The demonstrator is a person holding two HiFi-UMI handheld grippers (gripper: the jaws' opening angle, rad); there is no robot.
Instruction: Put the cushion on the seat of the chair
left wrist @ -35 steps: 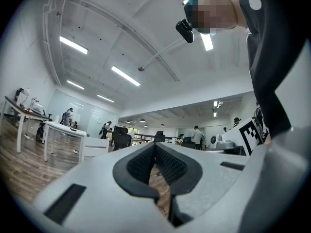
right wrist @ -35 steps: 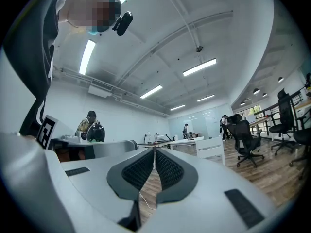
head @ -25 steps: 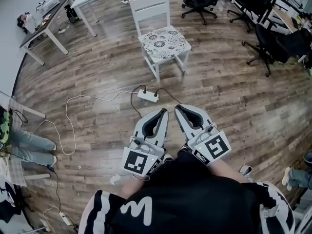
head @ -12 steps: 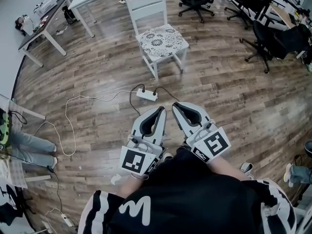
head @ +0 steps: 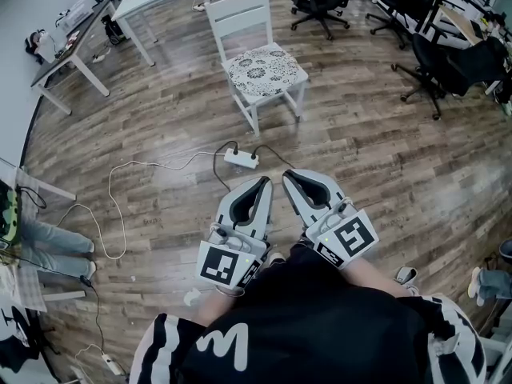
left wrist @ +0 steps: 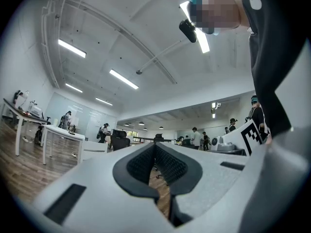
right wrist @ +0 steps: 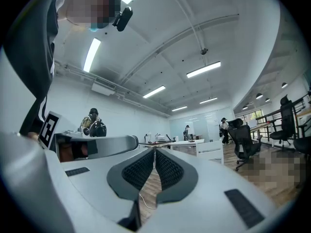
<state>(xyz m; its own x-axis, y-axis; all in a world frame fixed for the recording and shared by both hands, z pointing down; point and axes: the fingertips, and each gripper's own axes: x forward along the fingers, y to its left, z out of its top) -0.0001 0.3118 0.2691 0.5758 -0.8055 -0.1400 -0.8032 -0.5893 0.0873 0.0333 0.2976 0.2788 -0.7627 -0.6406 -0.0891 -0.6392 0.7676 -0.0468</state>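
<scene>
Your left gripper (head: 260,184) is low, close to your body, on the left. Its two jaws are pressed together and there is nothing in them. It points out across the floor (head: 160,118).

Straight ahead, past the white power strip (head: 241,158) on the floor, stands the white chair (head: 238,10). The cushion (head: 264,64), the one with the round flower shapes, already lies flat on the seat, in front of the chair's back. It is well apart from both grippers. It looks about square, so there is no long side for you to line up with.

Your right gripper (head: 293,176) is just beside the left one, on the right. Its jaws are closed tight too, and it holds nothing.

The chair stands almost in line with the gap between your two grippers, so neither hand is really nearer to the cushion. I think the job looks done, since the cushion is on the seat. If you want to fix how it lies, you would have to walk forward first and open a gripper.
</scene>
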